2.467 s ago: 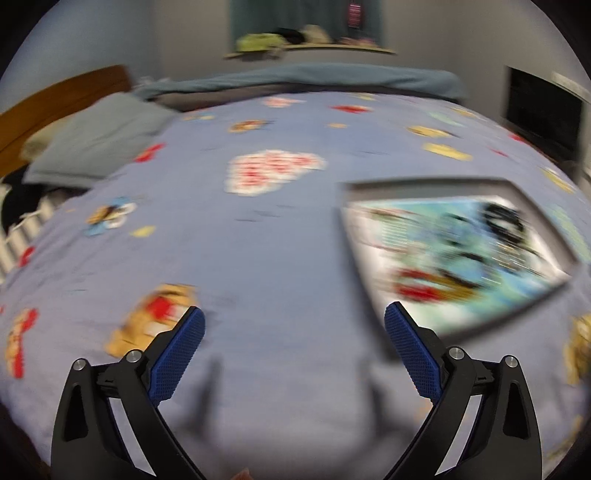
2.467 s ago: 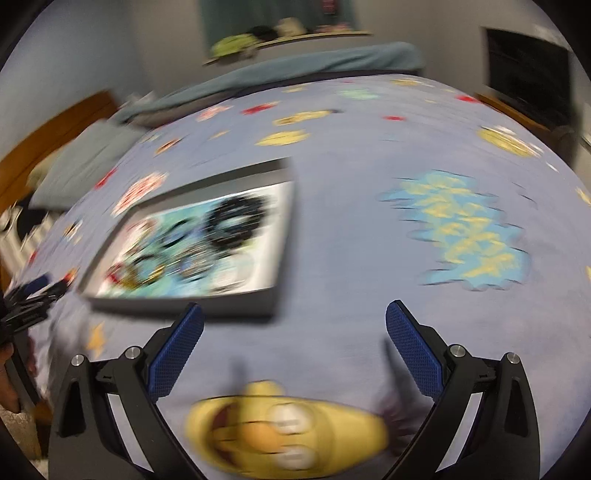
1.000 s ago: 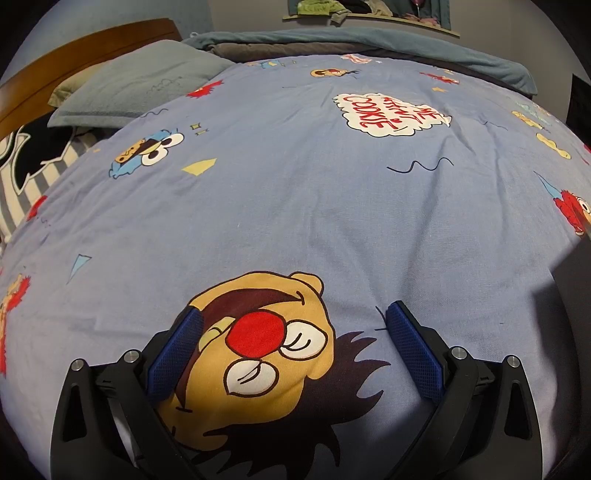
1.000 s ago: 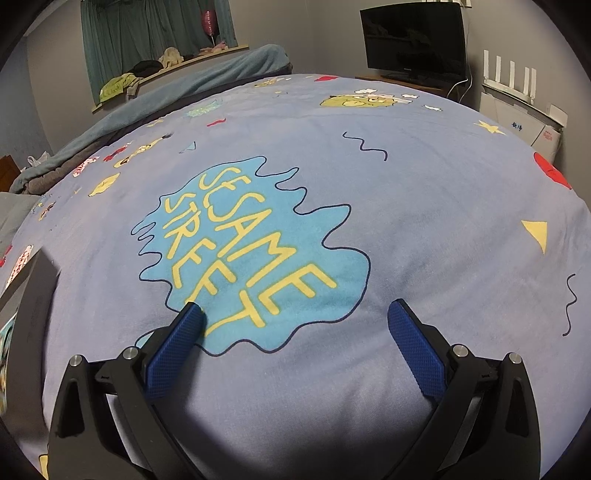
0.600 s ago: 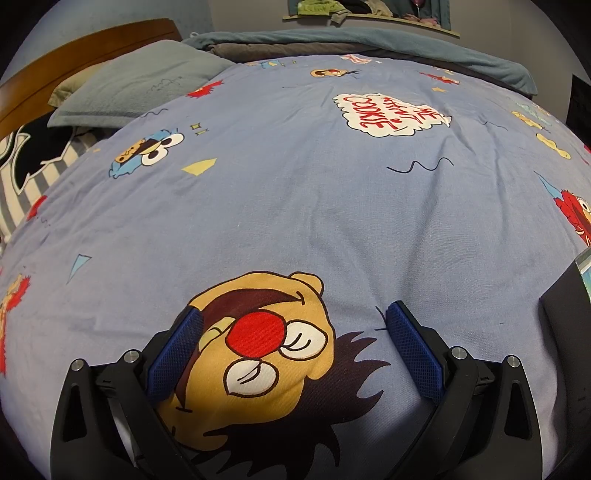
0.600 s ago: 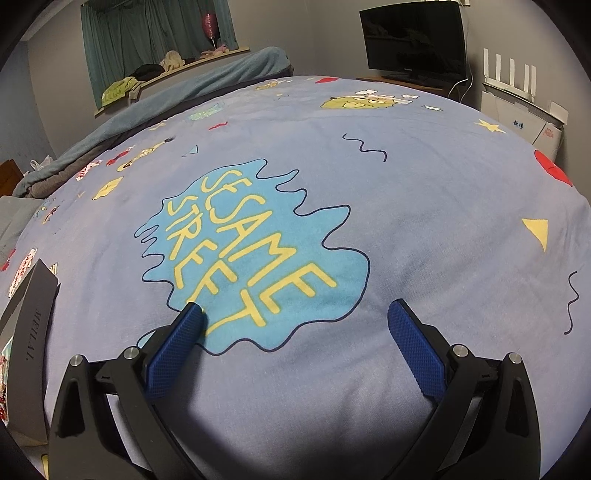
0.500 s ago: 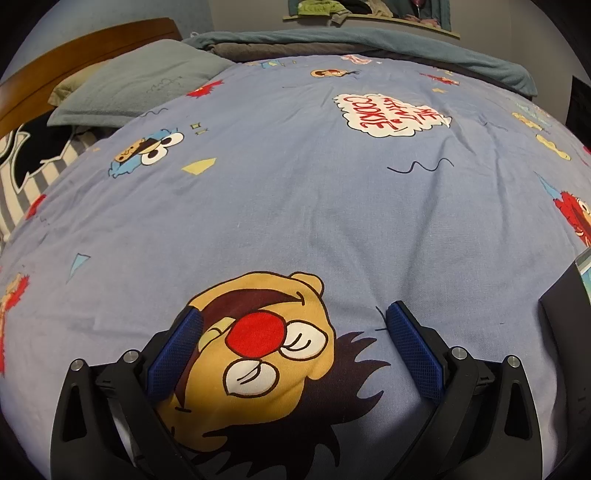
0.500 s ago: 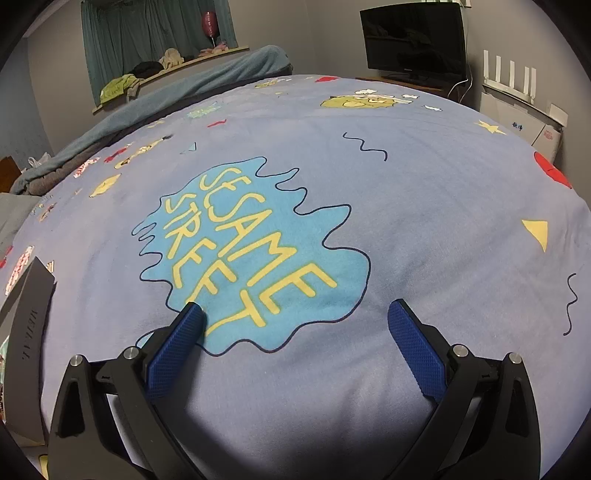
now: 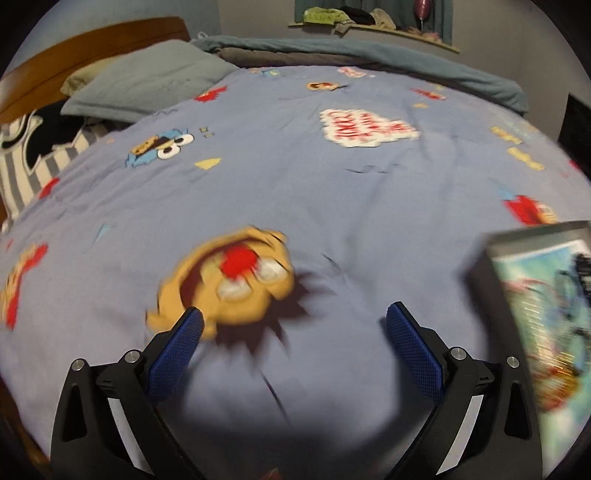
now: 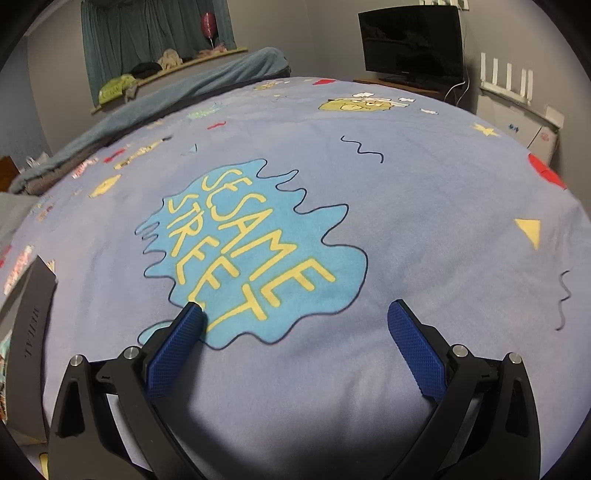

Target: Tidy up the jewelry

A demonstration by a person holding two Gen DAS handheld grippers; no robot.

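Both tongs are spread wide apart with nothing between their blue pads. Left gripper [image 9: 294,325] hangs low over a blue bedspread [image 9: 332,221], its fingers framing a blurred print of a yellow cartoon face [image 9: 229,284] with a red nose. Right gripper [image 10: 294,325] sits just above the same bedspread [image 10: 424,221], and its left pad [image 10: 177,347] lies over the near edge of a bright blue patch [image 10: 258,258] with yellow lettering.

The task's thing, a shallow grey box [image 9: 491,280], lies on the bedspread at the right edge of the left view, beside that gripper's right finger and not touching it. Its inside shows a colourful lining [image 9: 546,317] with some dark, tangled pieces on it near the far right, but motion blur makes it impossible to tell what each piece is. In the right view the same box [image 10: 31,332] shows only as a dark grey wall at the far left edge, well apart from the open fingers.

Far off in the left view a grey pillow [image 9: 147,81] leans by a wooden headboard [image 9: 92,44], and a teal blanket [image 9: 388,59] lies folded along the far side of the bed. In the right view a dark television [image 10: 412,44] stands at the far right, and a green curtain [image 10: 147,33] hangs at the far left.
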